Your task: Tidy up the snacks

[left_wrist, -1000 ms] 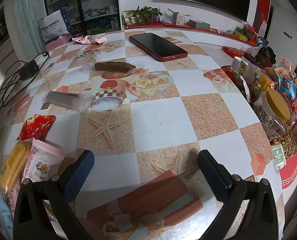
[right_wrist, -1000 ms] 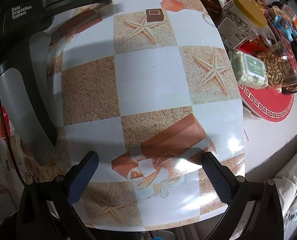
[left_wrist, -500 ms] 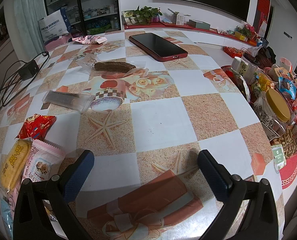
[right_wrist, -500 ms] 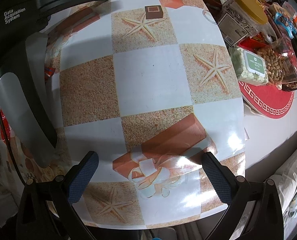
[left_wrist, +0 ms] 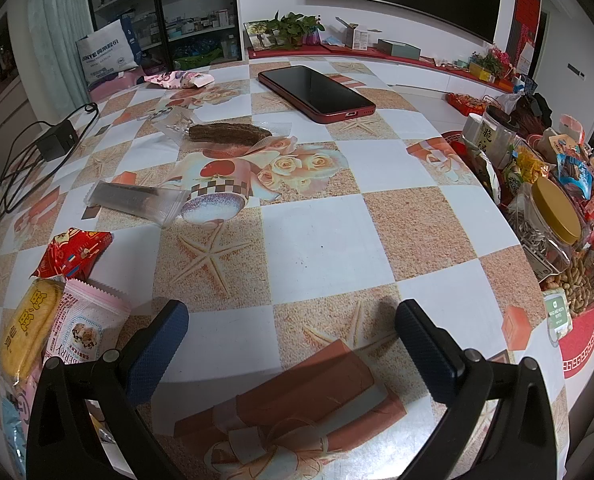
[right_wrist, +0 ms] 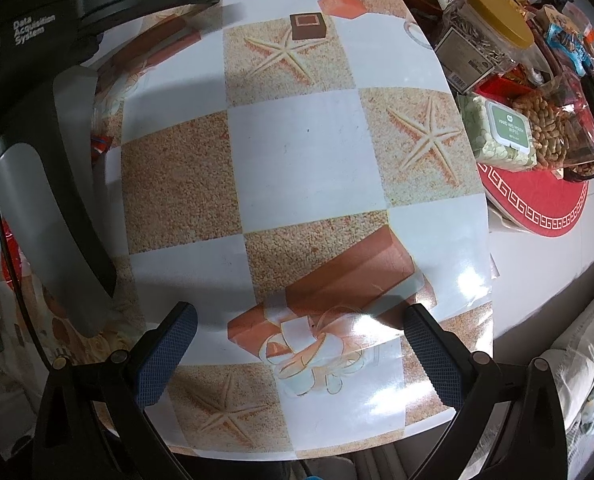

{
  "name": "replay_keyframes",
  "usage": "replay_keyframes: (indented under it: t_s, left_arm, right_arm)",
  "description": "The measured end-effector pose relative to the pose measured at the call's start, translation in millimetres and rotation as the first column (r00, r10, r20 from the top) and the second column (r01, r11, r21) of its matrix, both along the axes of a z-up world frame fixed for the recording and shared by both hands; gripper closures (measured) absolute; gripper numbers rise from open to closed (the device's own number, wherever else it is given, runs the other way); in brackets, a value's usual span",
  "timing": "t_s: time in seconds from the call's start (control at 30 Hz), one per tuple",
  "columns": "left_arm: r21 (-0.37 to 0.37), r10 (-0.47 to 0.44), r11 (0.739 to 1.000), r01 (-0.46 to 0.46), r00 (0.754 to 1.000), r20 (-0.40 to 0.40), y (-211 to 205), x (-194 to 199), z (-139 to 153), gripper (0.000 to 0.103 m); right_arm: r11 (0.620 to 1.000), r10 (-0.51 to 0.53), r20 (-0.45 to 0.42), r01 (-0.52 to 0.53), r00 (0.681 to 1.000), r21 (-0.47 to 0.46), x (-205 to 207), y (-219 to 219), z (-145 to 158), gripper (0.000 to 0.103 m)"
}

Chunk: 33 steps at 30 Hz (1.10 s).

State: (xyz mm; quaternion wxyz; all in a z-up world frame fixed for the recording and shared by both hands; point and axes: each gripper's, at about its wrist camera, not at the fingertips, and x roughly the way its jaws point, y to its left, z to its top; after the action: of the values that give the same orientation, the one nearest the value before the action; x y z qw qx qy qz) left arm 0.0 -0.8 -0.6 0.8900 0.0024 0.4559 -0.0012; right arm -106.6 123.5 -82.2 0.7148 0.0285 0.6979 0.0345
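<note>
Snack packets lie at the lower left of your left wrist view: a pink berry packet [left_wrist: 83, 330] touching a yellow packet [left_wrist: 27, 330], with a red packet [left_wrist: 73, 252] just above them. Further up the surface [left_wrist: 321, 240] you see a clear-wrapped dark strip [left_wrist: 137, 200] and a brown bar in clear wrap [left_wrist: 229, 135], well apart from the packets. A red-cased phone [left_wrist: 315, 92] lies near the top centre. At the right edge, a yellow-lidded jar [left_wrist: 553, 220] stands among crowded snacks. Your left claw [left_wrist: 291, 334] is spread wide and holds nothing. In the right wrist view, your right claw [right_wrist: 297, 344] is likewise wide and empty above the surface edge, with the jar and a bag of peanuts [right_wrist: 549, 132] at upper right.
</note>
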Motion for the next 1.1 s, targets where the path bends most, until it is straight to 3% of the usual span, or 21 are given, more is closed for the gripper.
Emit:
replay_keyframes:
  t_s: [0.77, 1.0, 1.1]
  left_arm:
    - [-0.003, 0.024, 1.000, -0.024, 1.000, -0.002, -1.3, -1.7, 0.1, 0.000]
    - [0.001, -0.074, 0.997, 0.076, 0.974, -0.213, -6.4, 13.8, 6.3, 0.000]
    - [-0.005, -0.107, 0.994, 0.113, 0.927, -0.359, -10.2, 26.3, 3.0, 0.000]
  right_arm:
    - [1.000, 0.005, -0.114, -0.004, 0.993, 0.013, 8.7, -0.8, -6.1, 0.000]
    - [1.000, 0.007, -0.134, -0.005, 0.991, 0.013, 9.6, -0.4, -6.2, 0.000]
    - [1.000, 0.006, -0.147, -0.004, 0.989, 0.015, 10.5, -1.5, -6.9, 0.000]
